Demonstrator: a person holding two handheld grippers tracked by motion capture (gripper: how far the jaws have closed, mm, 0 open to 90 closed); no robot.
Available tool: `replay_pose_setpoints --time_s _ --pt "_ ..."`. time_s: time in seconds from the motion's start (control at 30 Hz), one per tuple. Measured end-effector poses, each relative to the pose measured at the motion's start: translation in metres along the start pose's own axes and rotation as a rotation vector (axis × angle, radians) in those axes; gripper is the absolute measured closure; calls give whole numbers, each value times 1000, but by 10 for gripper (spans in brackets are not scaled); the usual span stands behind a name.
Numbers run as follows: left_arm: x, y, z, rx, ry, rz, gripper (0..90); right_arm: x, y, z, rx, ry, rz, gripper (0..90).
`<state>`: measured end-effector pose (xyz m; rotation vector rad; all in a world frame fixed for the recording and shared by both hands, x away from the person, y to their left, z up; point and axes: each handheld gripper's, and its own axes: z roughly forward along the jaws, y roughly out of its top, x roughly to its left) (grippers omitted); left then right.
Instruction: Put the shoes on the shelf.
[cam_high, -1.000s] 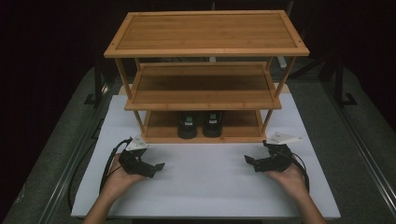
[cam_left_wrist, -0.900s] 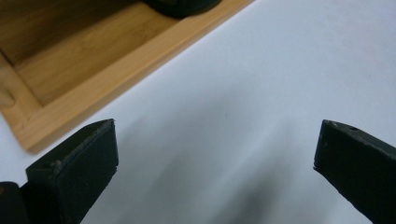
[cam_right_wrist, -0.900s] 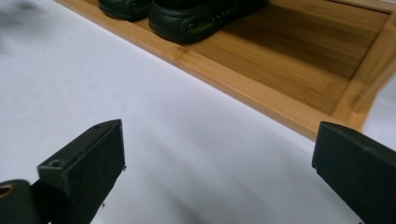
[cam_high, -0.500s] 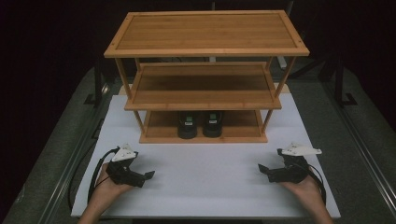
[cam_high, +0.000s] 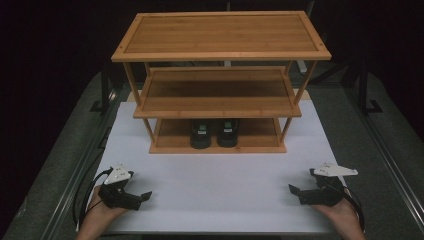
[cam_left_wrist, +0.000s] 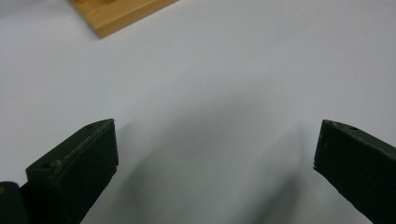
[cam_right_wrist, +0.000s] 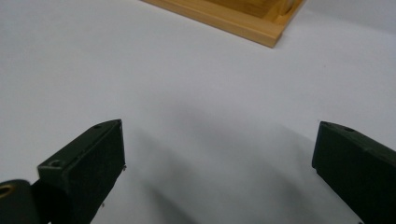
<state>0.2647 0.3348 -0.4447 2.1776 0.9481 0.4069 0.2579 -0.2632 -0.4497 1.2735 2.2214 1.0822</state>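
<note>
Shoes (cam_high: 214, 133), a dark pair standing side by side and touching, sit at the middle of the bottom shelf of the three-tier bamboo rack (cam_high: 220, 54), at about 12 o'clock from where I work. Going left to right: my left gripper (cam_high: 131, 196) rests low over the white table sheet (cam_high: 215, 185) at about 8 o'clock, held in a hand (cam_high: 97, 220) from the near edge, its jaws spread wide with nothing between them; in the left gripper view a corner of the rack's base shows at 11 o'clock. Between the two tools the sheet lies bare. My right gripper (cam_high: 300, 192) sits at about 4 o'clock, well apart from the left one, jaws also wide and holding nothing, tips turned inward. Both grippers are well short of the rack and the shoes.
</note>
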Motion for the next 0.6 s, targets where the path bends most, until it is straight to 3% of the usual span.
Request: replay_pose_setpoints --time_s 0.17,0.4,0.6 --pt "2 -9 -1 24 18 8 0 -2 -2 -1 20 -17 -3 22" --pt "2 -9 0 40 15 6 0 -4 -7 4 103 -47 -10 22" --pt "2 -10 0 39 16 7 0 -3 -7 4 102 -51 -13 22"
